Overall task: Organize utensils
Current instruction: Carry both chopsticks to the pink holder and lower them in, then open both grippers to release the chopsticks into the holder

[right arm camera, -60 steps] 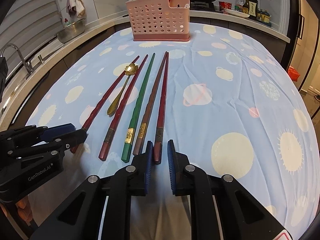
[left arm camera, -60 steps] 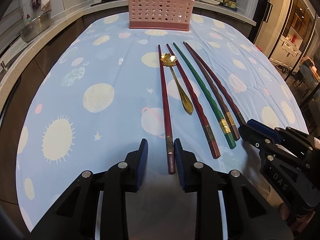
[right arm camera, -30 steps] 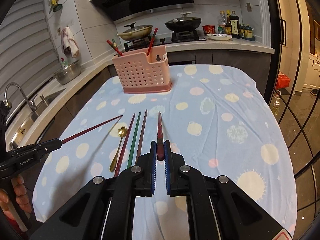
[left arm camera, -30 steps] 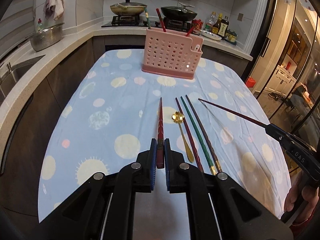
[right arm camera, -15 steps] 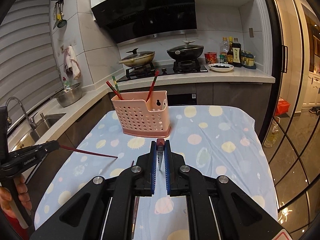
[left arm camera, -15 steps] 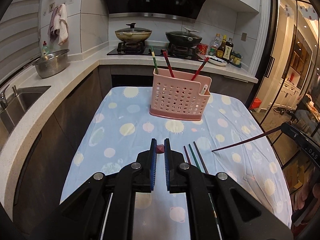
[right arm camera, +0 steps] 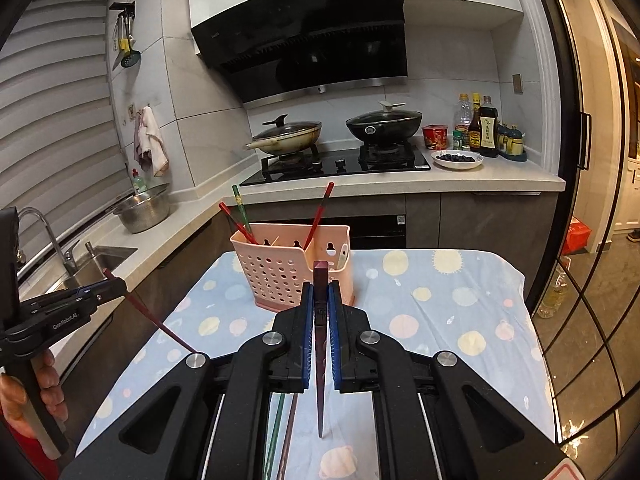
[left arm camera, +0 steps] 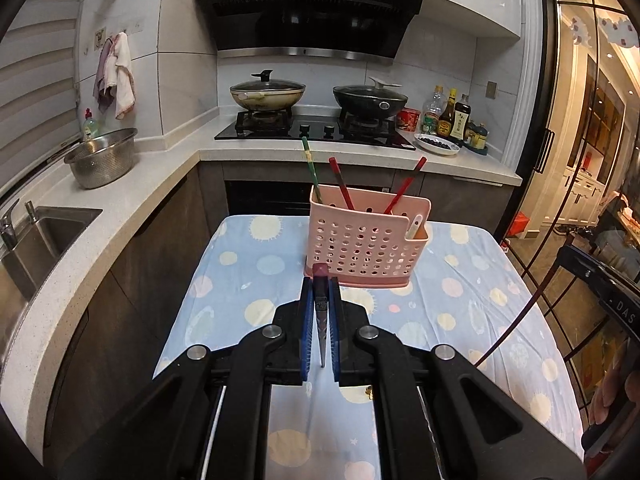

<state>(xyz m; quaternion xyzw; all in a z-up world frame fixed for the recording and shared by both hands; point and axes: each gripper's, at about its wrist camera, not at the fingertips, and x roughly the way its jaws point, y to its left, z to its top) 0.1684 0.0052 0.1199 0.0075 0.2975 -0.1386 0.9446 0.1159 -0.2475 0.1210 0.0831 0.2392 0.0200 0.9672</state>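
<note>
Printed in white on the black body of the left gripper (right arm camera: 105,290), off to the left of the right-hand tongs: "GenRobot.AI". On the right gripper (left arm camera: 570,252), at the right edge of the left wrist view: "DAS". High above the tongs, on the black glass range hood (right arm camera: 304,40): "19".

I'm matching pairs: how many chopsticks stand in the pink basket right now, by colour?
Red chopsticks: 2
Green chopstick: 1
Total: 3
</note>
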